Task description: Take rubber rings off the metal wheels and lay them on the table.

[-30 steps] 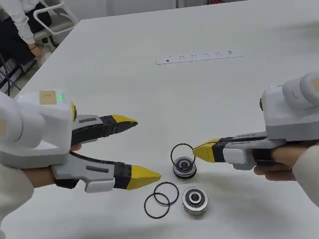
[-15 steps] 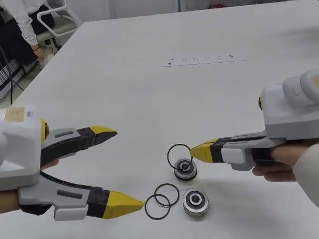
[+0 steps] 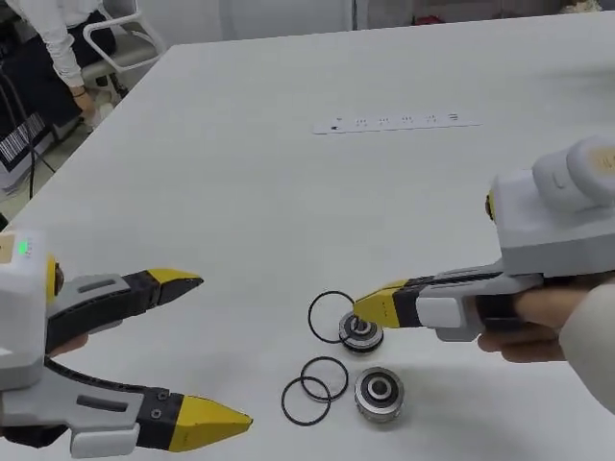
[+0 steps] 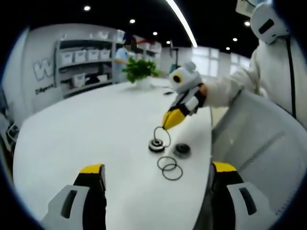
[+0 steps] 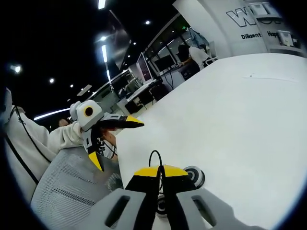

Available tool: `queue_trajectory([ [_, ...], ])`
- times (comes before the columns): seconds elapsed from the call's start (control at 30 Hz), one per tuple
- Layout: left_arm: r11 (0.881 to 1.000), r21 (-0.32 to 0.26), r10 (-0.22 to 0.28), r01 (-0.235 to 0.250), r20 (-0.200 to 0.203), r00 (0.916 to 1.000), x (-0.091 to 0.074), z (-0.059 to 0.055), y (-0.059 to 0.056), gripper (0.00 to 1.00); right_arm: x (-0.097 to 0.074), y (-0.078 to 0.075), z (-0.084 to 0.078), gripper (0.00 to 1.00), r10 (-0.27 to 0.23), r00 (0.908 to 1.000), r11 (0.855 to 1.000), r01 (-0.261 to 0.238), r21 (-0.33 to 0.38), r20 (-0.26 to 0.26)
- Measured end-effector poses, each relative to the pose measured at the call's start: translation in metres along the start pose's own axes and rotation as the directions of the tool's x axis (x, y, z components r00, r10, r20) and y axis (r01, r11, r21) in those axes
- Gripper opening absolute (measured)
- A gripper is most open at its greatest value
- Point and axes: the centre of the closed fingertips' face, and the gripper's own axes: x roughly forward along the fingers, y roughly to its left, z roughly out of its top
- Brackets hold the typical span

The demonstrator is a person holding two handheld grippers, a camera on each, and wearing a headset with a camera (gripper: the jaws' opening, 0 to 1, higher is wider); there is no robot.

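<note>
My right gripper [image 3: 358,309] is shut on a thin black rubber ring [image 3: 331,315], which it holds tilted up just left of a metal wheel [image 3: 361,332]. A second wheel [image 3: 378,392] lies nearer to me. Beside that one, two loose rings [image 3: 325,377] [image 3: 306,400] overlap flat on the white table [image 3: 288,192]. Far to the left, my left gripper [image 3: 211,351] stands wide open and holds nothing. The left gripper view has the right gripper [image 4: 171,120], the held ring [image 4: 162,135] and both wheels [image 4: 155,146] [image 4: 182,149]. The right gripper view has the ring [image 5: 154,158] pinched in my right gripper [image 5: 160,170].
A white socket strip [image 3: 396,122] lies far back on the table. A person and a chair [image 3: 106,43] are off the table's far left corner. The table's near edge runs close to the wheels [image 4: 206,158]. A potted plant [image 4: 139,72] stands at the table's far end.
The left gripper has drawn back down and to the left, away from the wheels. The right gripper has moved the held ring a little to the left of its wheel.
</note>
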Motion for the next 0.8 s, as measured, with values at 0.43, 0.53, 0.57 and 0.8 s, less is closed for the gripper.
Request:
queue_trajectory([
  [0.43,1.000,-0.014,-0.023,0.023,-0.014,0.9996,0.003,-0.006,-0.005,0.93,0.015,0.011,-0.013,0.00,0.032,0.9977,0.999,-0.031,0.014,-0.061],
  [0.53,0.999,-0.017,-0.029,0.028,-0.015,0.9995,0.004,-0.007,-0.006,0.93,0.019,0.011,-0.019,0.00,0.033,0.9957,0.999,-0.032,0.006,-0.086],
  [0.57,0.999,-0.019,-0.030,0.029,-0.014,0.9995,0.004,-0.007,-0.006,0.92,0.021,0.012,-0.022,0.00,0.035,0.9946,0.999,-0.035,0.000,-0.097],
  [0.8,0.999,-0.027,-0.037,0.037,-0.016,0.9992,0.005,-0.008,-0.008,0.92,0.030,0.011,-0.038,0.00,0.028,0.9870,0.999,-0.032,-0.022,-0.158],
])
